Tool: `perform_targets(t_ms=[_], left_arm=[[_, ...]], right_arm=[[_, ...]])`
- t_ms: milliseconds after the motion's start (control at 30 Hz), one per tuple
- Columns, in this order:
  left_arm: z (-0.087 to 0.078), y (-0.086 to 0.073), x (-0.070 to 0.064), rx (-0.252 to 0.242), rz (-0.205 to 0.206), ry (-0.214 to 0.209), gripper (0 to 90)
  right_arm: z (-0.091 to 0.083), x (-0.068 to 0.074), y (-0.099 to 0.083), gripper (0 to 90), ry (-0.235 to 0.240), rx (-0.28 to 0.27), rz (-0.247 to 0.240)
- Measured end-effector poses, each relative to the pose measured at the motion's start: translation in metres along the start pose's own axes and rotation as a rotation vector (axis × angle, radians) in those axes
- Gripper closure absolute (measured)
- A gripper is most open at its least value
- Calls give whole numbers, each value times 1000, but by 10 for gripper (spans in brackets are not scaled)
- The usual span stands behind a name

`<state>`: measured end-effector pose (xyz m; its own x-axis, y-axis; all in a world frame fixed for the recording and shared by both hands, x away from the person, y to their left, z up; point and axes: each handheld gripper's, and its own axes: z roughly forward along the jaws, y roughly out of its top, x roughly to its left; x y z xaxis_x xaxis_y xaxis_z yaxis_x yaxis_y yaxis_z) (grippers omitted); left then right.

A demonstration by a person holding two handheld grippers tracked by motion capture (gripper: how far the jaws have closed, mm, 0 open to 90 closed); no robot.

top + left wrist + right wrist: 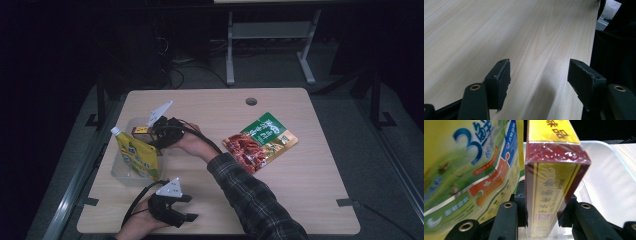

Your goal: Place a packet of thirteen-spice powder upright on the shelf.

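Note:
My right gripper (151, 134) is shut on a small red and yellow box (552, 178), wrapped in clear film, and holds it over a clear plastic bin (120, 170) at the table's left. In the bin stands a yellow spouted pouch (136, 156), which sits close against the box's left side in the right gripper view (466, 167). My left gripper (191, 207) rests near the table's front edge, open, with bare wood between its pads (500, 82). A green and red flat food packet (260, 142) lies on the table to the right of centre.
The wooden table (300, 195) has a round cable hole (251, 101) near its far edge. The person's plaid sleeve (250, 195) crosses the front middle. Grey table legs (230, 50) stand on the floor behind.

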<state>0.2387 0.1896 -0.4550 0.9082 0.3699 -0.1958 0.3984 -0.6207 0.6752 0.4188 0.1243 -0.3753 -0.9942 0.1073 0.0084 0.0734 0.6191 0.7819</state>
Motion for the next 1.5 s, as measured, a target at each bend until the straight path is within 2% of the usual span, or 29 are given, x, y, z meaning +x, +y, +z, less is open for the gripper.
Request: perform_targets(t_ms=[367, 667, 733, 833, 900, 1133, 1233, 1500], left_arm=[[1, 0, -1, 7, 10, -9, 343], [2, 1, -1, 7, 14, -11, 342], [2, 1, -1, 6, 14, -12, 343], [2, 1, -1, 8, 11, -13, 343], [2, 0, -2, 8, 8, -15, 342], [3, 0, -1, 12, 12, -12, 343], [2, 0, -1, 10, 1, -14, 342], [-1, 1, 1, -24, -2, 0, 343]], right_arm=[[21, -1, -4, 667, 19, -2, 27], [31, -1, -12, 632, 24, 2, 40], [31, 0, -12, 615, 28, -14, 58], [27, 0, -10, 577, 21, -28, 57], [24, 0, -9, 522, 7, -32, 55], [-9, 1, -13, 477, -37, -57, 70], [-25, 2, -21, 469, -43, -68, 86], [-62, 8, -50, 469, -85, -53, 142]])
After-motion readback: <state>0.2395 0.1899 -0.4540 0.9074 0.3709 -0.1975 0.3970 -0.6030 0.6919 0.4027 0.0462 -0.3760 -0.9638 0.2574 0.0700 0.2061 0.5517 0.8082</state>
